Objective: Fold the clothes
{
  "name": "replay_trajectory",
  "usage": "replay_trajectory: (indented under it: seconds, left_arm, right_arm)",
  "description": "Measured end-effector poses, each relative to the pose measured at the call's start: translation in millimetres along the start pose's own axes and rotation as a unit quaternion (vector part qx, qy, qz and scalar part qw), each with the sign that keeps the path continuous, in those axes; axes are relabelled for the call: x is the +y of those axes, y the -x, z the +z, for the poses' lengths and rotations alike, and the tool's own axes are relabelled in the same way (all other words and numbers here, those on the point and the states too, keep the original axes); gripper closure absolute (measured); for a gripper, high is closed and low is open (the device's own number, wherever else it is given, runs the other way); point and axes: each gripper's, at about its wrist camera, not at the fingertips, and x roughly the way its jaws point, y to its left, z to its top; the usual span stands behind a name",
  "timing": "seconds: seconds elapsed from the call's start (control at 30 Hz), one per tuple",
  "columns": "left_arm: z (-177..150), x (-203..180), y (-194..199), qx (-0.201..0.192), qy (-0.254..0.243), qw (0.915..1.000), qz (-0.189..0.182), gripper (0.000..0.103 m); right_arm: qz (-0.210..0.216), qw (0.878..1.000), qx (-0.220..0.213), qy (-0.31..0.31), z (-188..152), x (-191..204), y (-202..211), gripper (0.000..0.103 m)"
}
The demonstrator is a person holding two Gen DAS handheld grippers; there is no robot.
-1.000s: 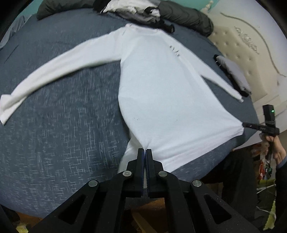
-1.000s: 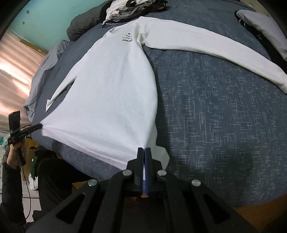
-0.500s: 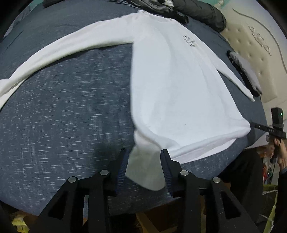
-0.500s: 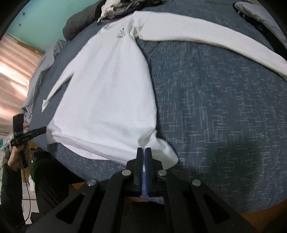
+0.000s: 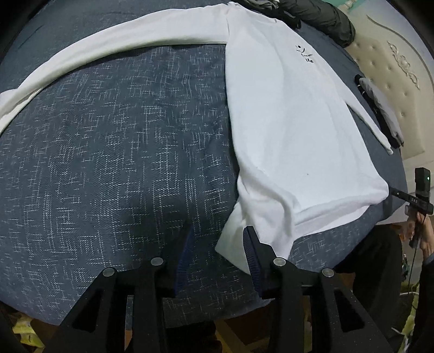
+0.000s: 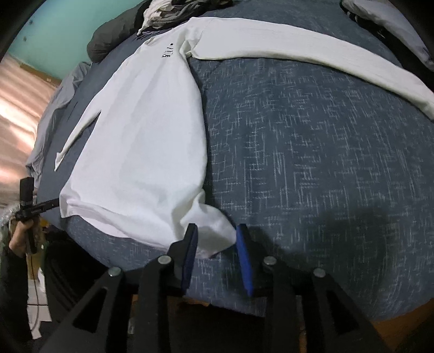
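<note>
Lying flat: a white long-sleeved shirt (image 5: 284, 122) spread on the blue bed (image 5: 122, 163), chest print at the far end, hem at the near edge.
Left sleeve side: in the left wrist view one sleeve (image 5: 114, 51) runs far left across the bed cover.
Left gripper (image 5: 218, 239): jaws wide apart, holding nothing; the near-left hem corner lies between the fingers, its cloth by the right finger (image 5: 252, 252).
Shirt body: smooth, with a soft ridge above the hem.
Right gripper (image 6: 215, 239): jaws wide apart, empty; the near-right hem corner lies between its fingers (image 6: 190, 244).
Right sleeve side: in the right wrist view the other sleeve (image 6: 312, 54) stretches far right.
Far end of bed: a heap of dark and pale clothes (image 6: 168, 13) just beyond the collar.
Far right: a padded cream headboard (image 5: 393, 81).
</note>
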Motion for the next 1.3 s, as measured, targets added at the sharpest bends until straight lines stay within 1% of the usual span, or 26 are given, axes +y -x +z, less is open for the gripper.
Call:
replay_trajectory:
  seconds: [0.1, 0.17, 0.2, 0.23, 0.27, 0.3, 0.33, 0.37, 0.43, 0.5, 0.57, 0.67, 0.73, 0.8, 0.9, 0.97, 1.03, 1.13, 1.23, 1.3]
  left_arm:
    - [-2.9, -3.5, -3.7, 0.003, -0.009, 1.0, 0.003, 0.062]
    - [-4.7, -6.0, -6.5, 0.005, -0.014, 0.9999, 0.001, 0.062]
    - [-5.6, -7.3, -8.1, 0.007, -0.015, 0.9999, -0.003, 0.068]
    - [-6.5, -8.6, -9.7, 0.009, -0.016, 0.9998, -0.006, 0.086]
    - [-7.5, -11.4, -10.3, 0.011, -0.023, 0.9997, -0.002, 0.093]
    - [-8.6, -14.5, -10.7, 0.012, -0.03, 0.9995, 0.003, 0.094]
    - [-9.7, -17.5, -11.1, 0.014, -0.037, 0.9992, 0.008, 0.099]
    - [-10.0, -19.4, -9.3, 0.013, -0.041, 0.999, 0.007, 0.1]
    - [-10.5, -22.8, -1.5, 0.009, -0.047, 0.9989, 0.003, 0.1]
    - [-11.3, -25.3, 11.2, 0.0, -0.051, 0.9987, -0.002, 0.1]
    - [-13.1, -25.9, 23.5, -0.007, -0.055, 0.9984, -0.005, 0.1]
    - [-19.6, -23.8, 45.4, -0.019, -0.052, 0.9983, -0.018, 0.1]
    - [-27.9, -19.8, 59.9, -0.029, -0.042, 0.9981, -0.033, 0.1]
    - [-29.0, -7.9, 71.5, -0.035, -0.038, 0.998, -0.037, 0.1]
    - [-33.4, -0.1, 63.0, -0.023, -0.024, 0.9988, -0.035, 0.1]
    - [-36.9, 5.9, 56.3, -0.017, -0.01, 0.9991, -0.038, 0.1]
    - [-40.5, 13.0, 47.6, -0.012, 0.007, 0.999, -0.042, 0.1]
    - [-43.3, 11.9, 34.4, -0.001, 0.007, 0.9992, -0.04, 0.1]
    - [-43.1, 7.6, 27.0, 0.002, -0.001, 0.9995, -0.03, 0.1]
    - [-40.3, 8.8, 23.8, 0.0, 0.004, 0.9995, -0.031, 0.1]
  right_arm:
    - [-0.006, 1.0, 0.003, 0.007, 2.5, 1.6, -4.8, 0.073]
    - [-0.002, 1.0, 0.004, 0.014, 3.4, 2.8, -7.7, 0.073]
    - [-0.003, 1.0, 0.005, 0.018, 3.3, 3.6, -9.1, 0.073]
    - [-0.007, 1.0, 0.006, 0.022, 2.8, 4.6, -10.3, 0.074]
    - [-0.005, 1.0, 0.006, 0.024, 2.0, 5.9, -11.0, 0.076]
    - [-0.001, 1.0, 0.006, 0.026, 1.2, 7.2, -11.5, 0.086]
    - [0.001, 1.0, 0.007, 0.03, 0.1, 9.0, -11.6, 0.095]
    - [0.001, 0.999, 0.007, 0.032, -0.6, 9.4, -10.1, 0.097]
    - [-0.003, 0.999, 0.005, 0.034, -1.4, 8.9, -5.7, 0.1]
    - [-0.004, 1.0, -0.002, 0.031, -0.1, 8.1, 3.2, 0.1]
    - [0.0, 1.0, -0.015, 0.024, 0.3, 3.8, 18.6, 0.1]
    - [0.004, 1.0, -0.026, 0.014, -2.0, -4.8, 40.2, 0.1]
    - [0.002, 1.0, -0.029, 0.003, -5.9, -8.8, 53.7, 0.101]
    - [0.007, 1.0, -0.03, -0.004, -10.4, -12.1, 60.5, 0.101]
    - [0.002, 1.0, -0.022, -0.009, -18.7, -17.1, 61.9, 0.102]
    - [-0.022, 1.0, -0.006, -0.014, -24.5, -22.0, 52.6, 0.103]
    - [-0.017, 0.999, 0.001, -0.031, -30.3, -30.9, 42.7, 0.103]
    - [-0.006, 0.999, -0.004, -0.038, -33.0, -34.7, 36.2, 0.103]
    - [0.006, 0.999, -0.019, -0.036, -25.6, -33.2, 36.1, 0.103]
    - [0.013, 0.999, -0.029, -0.035, -20.0, -32.1, 36.4, 0.102]
